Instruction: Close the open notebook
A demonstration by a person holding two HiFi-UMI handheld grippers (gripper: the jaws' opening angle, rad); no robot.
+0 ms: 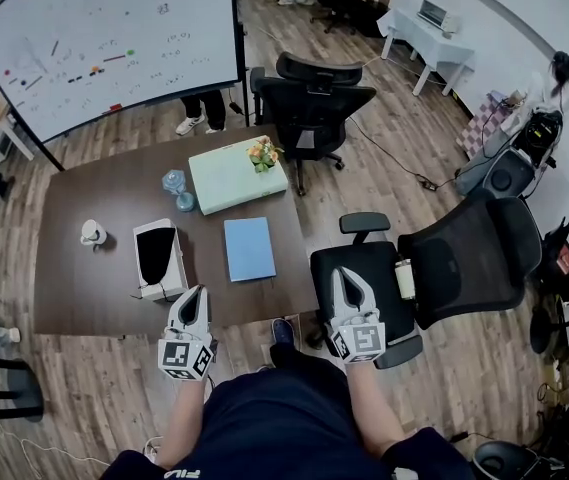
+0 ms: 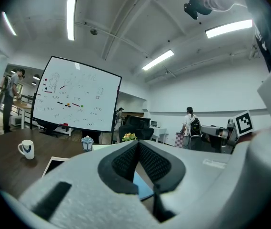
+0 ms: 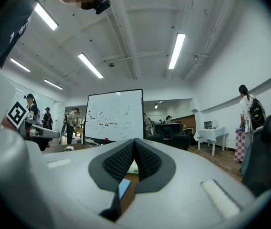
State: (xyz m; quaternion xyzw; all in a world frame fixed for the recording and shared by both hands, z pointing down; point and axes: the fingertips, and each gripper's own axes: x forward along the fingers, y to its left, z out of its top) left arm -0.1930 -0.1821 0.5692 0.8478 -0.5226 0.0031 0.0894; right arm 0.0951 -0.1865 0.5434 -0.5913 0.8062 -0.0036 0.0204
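Left gripper (image 1: 196, 293) and right gripper (image 1: 340, 274), fingers pressed together, empty; blue notebook (image 1: 250, 248) lies ahead, touching neither.

An open-plan office is showing here — a large whiteboard (image 1: 104, 43) is standing behind a dark wooden tabletop (image 1: 74, 288), black mesh office chairs (image 1: 311, 103) are sitting around it, strip lights (image 2: 71, 18) are glowing overhead, and people (image 2: 191, 123) are standing in the background.
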